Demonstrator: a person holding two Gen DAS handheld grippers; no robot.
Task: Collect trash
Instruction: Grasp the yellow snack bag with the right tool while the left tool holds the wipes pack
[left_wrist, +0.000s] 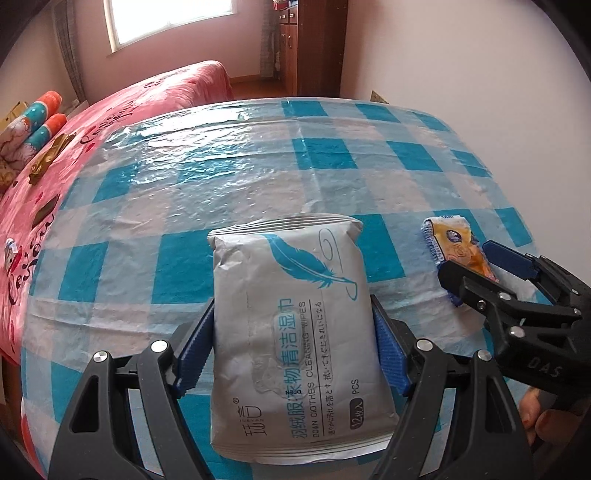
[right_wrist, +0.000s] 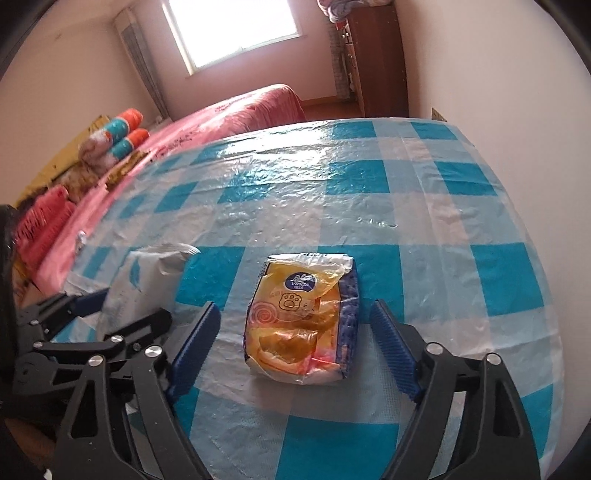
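Both grippers are black plastic with angular, triangular cut-outs in their arms. The left gripper (left_wrist: 293, 341) and right gripper (right_wrist: 295, 343) carry ribbed blue pads (left_wrist: 391, 354) and round silver screws (right_wrist: 432, 348). One black housing bears raised letters "DAS" (left_wrist: 541, 367).

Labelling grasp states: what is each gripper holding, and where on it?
The left gripper clamps the wipes pack across its long side edges. The right gripper straddles the yellow tissue packet, pads clear: nothing held.

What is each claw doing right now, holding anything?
Left claw: shut on the grey wet-wipes pack.
Right claw: open around the crumpled yellow tissue packet, pads not touching it.
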